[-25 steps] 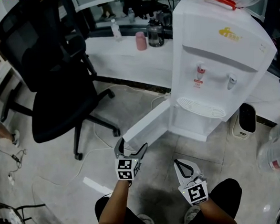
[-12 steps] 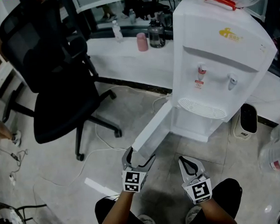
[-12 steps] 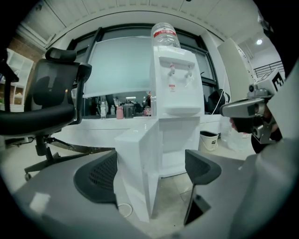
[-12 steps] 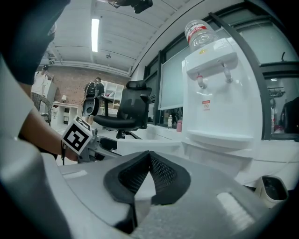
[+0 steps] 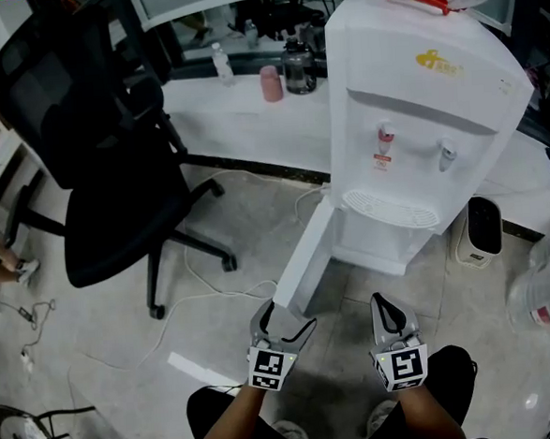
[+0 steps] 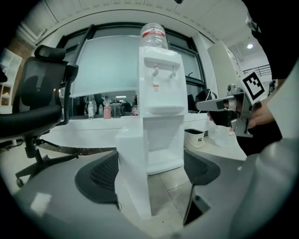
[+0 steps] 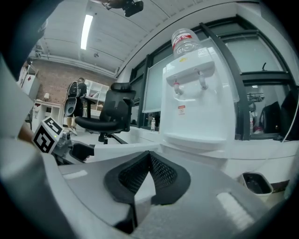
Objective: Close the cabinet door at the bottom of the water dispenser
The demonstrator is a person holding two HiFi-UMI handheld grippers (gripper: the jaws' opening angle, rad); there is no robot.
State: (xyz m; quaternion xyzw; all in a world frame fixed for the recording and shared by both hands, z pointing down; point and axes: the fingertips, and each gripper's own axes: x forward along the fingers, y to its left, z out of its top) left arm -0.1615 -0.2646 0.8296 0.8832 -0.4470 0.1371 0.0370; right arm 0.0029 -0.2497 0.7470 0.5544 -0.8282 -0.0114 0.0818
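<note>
The white water dispenser [image 5: 418,119] stands at the upper right of the head view. Its bottom cabinet door [image 5: 304,263] stands open, swung out towards me. My left gripper [image 5: 284,318] is at the door's free edge, and that edge [image 6: 133,182] stands between its jaws. The jaws are closing. The left pad [image 6: 98,175] lies next to the door's outer face; the right pad [image 6: 202,165] is apart from it. My right gripper [image 5: 384,307] hovers to the right in front of the open cabinet [image 6: 161,154], shut with its pads [image 7: 161,175] together and nothing between them.
A black office chair [image 5: 112,169] stands to the left, with a white cable [image 5: 213,274] trailing over the floor. A low white ledge [image 5: 239,113] behind holds bottles and a pink cup [image 5: 271,83]. A small bin [image 5: 483,232] and a clear water jug [image 5: 544,298] sit right of the dispenser.
The door has swung from wide open at the left towards the dispenser. My left gripper has moved right with the door's edge, and the right gripper has shifted right and slightly forward.
</note>
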